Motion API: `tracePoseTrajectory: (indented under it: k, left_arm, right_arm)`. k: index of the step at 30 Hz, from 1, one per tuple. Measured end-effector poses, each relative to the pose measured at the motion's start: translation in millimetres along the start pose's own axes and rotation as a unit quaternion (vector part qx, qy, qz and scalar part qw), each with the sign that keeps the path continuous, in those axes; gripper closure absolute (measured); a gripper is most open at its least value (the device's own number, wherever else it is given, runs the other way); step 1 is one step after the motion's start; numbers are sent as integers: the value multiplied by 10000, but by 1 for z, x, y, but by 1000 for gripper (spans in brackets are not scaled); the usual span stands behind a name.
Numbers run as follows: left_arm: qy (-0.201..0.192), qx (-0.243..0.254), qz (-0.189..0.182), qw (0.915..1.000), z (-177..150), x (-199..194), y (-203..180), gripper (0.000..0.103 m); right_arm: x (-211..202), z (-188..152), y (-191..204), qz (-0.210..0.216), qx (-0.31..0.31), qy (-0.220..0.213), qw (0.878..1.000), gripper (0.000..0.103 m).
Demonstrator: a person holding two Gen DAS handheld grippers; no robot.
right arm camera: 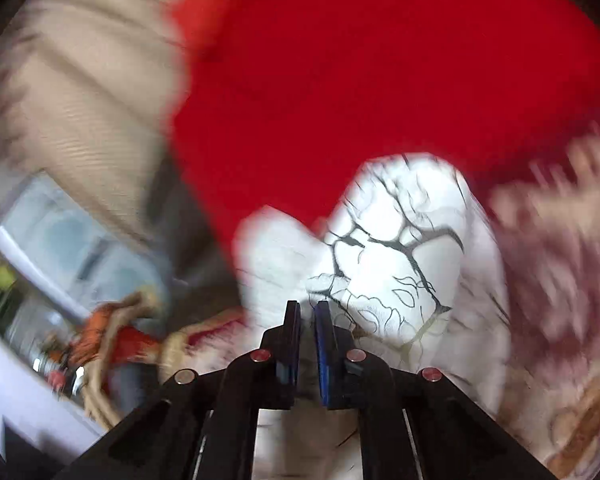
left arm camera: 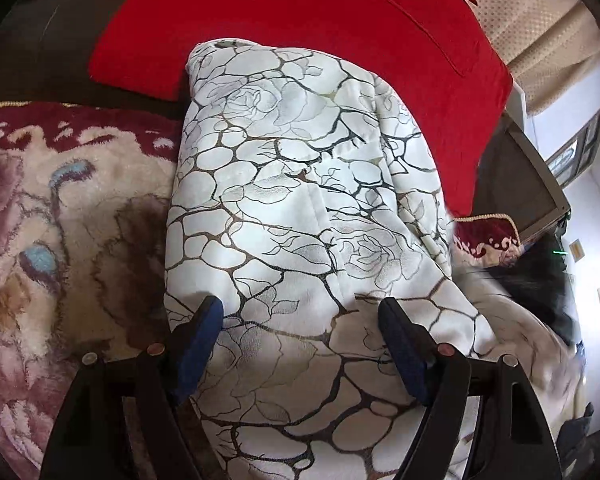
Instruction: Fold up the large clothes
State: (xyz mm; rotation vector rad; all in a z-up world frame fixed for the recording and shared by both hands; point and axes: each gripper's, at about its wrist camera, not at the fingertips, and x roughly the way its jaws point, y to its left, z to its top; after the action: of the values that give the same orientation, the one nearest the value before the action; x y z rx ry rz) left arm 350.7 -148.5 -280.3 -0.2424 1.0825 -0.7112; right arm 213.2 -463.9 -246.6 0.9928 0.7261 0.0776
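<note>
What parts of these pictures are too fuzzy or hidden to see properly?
- Right wrist view: blur smears the red cushion and the clutter at lower left.
- Right gripper: shut; blur hides whether it pinches the white garment.
- Left wrist view: the garment's near end is cut off behind the open left gripper.

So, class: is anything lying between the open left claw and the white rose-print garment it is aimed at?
Nothing visible. The left claw is open directly over the white rose-print garment; the red cushion lies beyond it.
</note>
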Motion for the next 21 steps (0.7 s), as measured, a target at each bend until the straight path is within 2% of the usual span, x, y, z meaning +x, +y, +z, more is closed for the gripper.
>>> tracePoseTrajectory:
  k: [1,2,4,6,8,10,11,12,14,16,17,20,21]
  left_arm:
    - [-1,57,22,10000,-2,0,-1,23]
    - [-7,108,71,9999,-3,1,-3,23]
    - [-23,156,95,9998,-3,-3,-7,23]
    - [-42,125,57,9999,-2,2,-1,23]
    - [-50,134,50,9999,-4,1,1,23]
    - [-60,167,68,9998,-7,-2,1,22]
    - [-64,173,77,9998,-4,1,-4,22]
    - [-66,185,93,9998,-4,1,-5,22]
    - [-60,176,70,9998,-3,2,-3,22]
    - [-51,162,12,9999,-4,0,-2,22]
    - [-48,161,-7,9999,-4,-1,0,22]
    - [-71,172,-55,9998,-5,1,-3,22]
    - [-87,177,-64,9998,-6,0,-4,22]
  right_arm:
    - [10,3,-18,-153,318,147,9993,103]
    - [12,6,-29,72,626,243,9977,103]
    - [0,10,-29,132,768,240,9967,97]
    - [-23,14,-15,-48,511,-164,9985,92]
    - [-40,18,-1,93,167,-606,9980,88]
    - [-49,21,13,480,-57,-718,9962,40]
    - [-49,23,18,643,-83,-722,9953,4]
    - [-47,23,25,914,-153,-780,9926,5]
    - [-32,20,41,1123,-310,-541,9917,8]
    - [-12,20,56,1096,-511,-205,9925,21]
    - [4,22,62,1015,-627,15,9929,28]
    - [46,20,63,382,-604,558,9959,30]
    - [61,16,63,226,-661,726,9949,36]
